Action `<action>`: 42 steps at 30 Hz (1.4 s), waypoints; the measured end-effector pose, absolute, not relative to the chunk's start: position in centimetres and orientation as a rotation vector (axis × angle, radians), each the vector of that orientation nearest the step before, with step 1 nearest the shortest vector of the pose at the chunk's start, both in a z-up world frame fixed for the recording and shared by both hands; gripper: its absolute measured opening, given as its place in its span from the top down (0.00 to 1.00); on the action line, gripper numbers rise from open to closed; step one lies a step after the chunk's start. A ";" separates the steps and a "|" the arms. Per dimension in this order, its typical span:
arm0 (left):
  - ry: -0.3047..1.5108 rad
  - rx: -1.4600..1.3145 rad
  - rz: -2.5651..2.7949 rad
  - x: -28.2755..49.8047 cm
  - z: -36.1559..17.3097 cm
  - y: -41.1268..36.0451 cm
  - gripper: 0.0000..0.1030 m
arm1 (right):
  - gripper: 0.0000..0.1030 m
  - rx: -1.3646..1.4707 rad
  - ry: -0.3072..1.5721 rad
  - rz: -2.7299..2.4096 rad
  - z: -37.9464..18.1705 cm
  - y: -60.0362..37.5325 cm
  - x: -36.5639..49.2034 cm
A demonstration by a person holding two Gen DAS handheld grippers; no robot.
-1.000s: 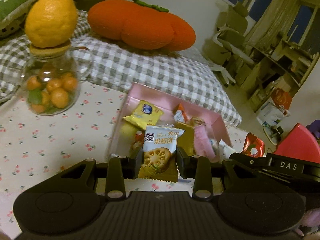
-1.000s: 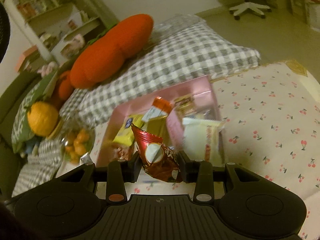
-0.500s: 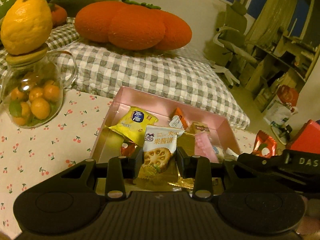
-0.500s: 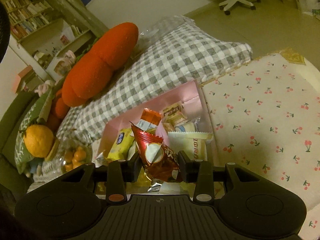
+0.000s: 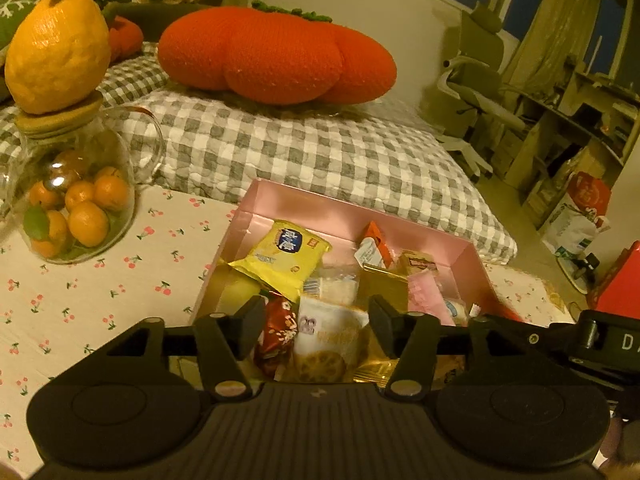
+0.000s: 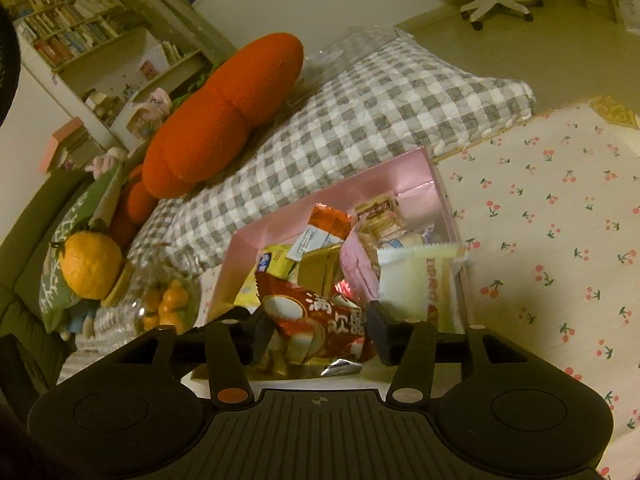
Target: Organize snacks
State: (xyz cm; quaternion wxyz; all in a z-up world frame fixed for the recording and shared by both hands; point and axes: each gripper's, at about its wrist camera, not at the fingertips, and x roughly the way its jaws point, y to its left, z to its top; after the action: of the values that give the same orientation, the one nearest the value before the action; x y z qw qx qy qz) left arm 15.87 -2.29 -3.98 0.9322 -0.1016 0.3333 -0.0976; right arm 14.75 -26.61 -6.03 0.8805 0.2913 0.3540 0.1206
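A pink box [image 5: 360,216] on the cherry-print cloth holds several snack packets; it also shows in the right wrist view [image 6: 400,176]. My left gripper [image 5: 316,320] stands open over the box's near end. A white biscuit packet [image 5: 326,340] lies loose between its fingers, beside a red packet [image 5: 276,340]. My right gripper [image 6: 320,326] is open too, and a red foil snack packet [image 6: 320,328] lies between its fingers over the box's near edge. A yellow packet [image 5: 286,256] lies at the box's left.
A glass jar of small oranges [image 5: 72,204] with a large citrus fruit [image 5: 56,52] on its lid stands left of the box. A checked cushion [image 5: 320,152] and an orange pumpkin pillow [image 5: 276,56] lie behind. Cherry-print cloth [image 6: 560,240] stretches right.
Both grippers have opened and moved closer over the pink box. The white biscuit packet and the red foil packet were let go and have dropped among the snacks.
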 end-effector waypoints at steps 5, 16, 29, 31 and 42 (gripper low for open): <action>0.687 -0.198 -0.200 15.8 -3.9 -2.2 0.37 | 0.43 0.594 0.739 0.243 -6.0 -26.6 14.7; 0.701 -0.174 -0.191 14.9 -3.2 -1.6 0.25 | 0.31 0.596 0.717 0.237 -5.2 -27.4 13.9; 0.740 -0.137 -0.149 12.7 -1.4 -0.7 0.01 | 0.09 0.461 0.715 0.130 -2.9 -27.9 11.2; 0.752 -0.126 -0.135 12.1 -1.1 -0.6 0.01 | 0.09 0.425 0.705 0.126 -2.3 -27.6 10.2; 0.772 -0.103 -0.047 7.8 0.8 -0.4 0.01 | 0.09 0.284 0.693 0.058 0.9 -26.7 6.0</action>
State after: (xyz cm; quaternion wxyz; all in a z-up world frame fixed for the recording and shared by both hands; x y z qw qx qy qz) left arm 7.79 -0.36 0.82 0.9249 -0.0503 0.3763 -0.0231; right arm 6.05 -26.70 0.94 0.9302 0.1389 0.3385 0.0284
